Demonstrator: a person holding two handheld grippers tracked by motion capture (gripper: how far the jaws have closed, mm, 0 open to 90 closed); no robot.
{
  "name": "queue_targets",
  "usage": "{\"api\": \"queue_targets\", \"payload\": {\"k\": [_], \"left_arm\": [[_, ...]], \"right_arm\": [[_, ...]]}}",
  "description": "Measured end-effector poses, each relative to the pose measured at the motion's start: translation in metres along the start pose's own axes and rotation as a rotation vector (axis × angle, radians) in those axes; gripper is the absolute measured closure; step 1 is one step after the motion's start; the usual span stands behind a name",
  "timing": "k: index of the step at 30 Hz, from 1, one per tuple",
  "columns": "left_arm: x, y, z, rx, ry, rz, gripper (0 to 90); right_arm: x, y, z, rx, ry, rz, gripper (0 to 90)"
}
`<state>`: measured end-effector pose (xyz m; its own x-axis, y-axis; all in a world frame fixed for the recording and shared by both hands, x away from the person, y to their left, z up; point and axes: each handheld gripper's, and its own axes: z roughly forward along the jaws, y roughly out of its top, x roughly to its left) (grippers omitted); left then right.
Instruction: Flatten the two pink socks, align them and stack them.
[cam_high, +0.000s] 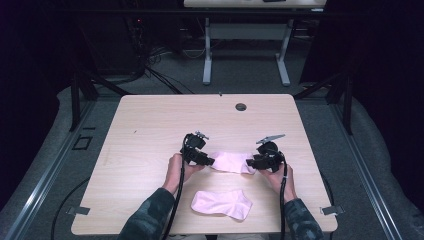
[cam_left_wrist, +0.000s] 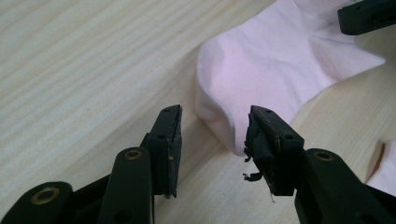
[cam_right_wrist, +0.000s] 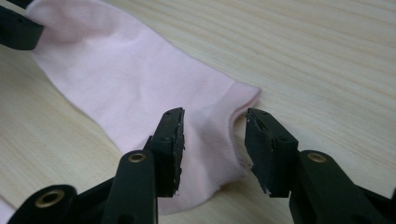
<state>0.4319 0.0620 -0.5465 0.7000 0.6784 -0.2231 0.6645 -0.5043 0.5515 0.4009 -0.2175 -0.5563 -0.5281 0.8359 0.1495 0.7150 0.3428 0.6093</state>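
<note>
High view: my left tool (cam_high: 209, 161) and right tool (cam_high: 251, 162) stood released at opposite ends of the pink sock (cam_high: 231, 162), mid-frame, lengthwise between them.

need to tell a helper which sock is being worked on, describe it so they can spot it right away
On the light wooden table lie two pink socks. The one being worked on is the far sock, stretched flat between the left gripper and the right gripper; the near sock lies alone by the table's front edge.
</note>
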Motion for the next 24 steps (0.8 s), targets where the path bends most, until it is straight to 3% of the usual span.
{"api": "queue_targets", "payload": {"k": [4, 7, 10, 13, 18, 24], "left_arm": [[0.001, 0.001, 0.002, -0.023, 0.003, -0.008, 58.4], [0.001, 0.002, 0.003, -0.036, 0.017, 0.001, 67.9], [-0.001, 0.003, 0.004, -0.03, 0.03, 0.014, 80.5], [-0.002, 0.003, 0.006, -0.014, 0.029, 0.027, 87.2], [-0.002, 0.001, 0.007, -0.005, 0.027, 0.027, 88.8], [-0.004, -0.004, 0.005, -0.009, 0.021, 0.024, 89.3]], "right_arm": [[-0.002, -0.002, 0.003, 0.017, -0.029, 0.013, 56.9], [0.0, -0.005, 0.007, 0.026, -0.06, -0.002, 59.9], [0.002, -0.005, 0.007, 0.024, -0.054, -0.011, 67.3], [0.004, -0.005, 0.007, 0.021, -0.059, -0.027, 75.5], [0.007, -0.007, 0.007, 0.03, -0.052, -0.043, 83.3], [0.009, -0.01, 0.006, 0.016, -0.029, -0.036, 85.1]]}}
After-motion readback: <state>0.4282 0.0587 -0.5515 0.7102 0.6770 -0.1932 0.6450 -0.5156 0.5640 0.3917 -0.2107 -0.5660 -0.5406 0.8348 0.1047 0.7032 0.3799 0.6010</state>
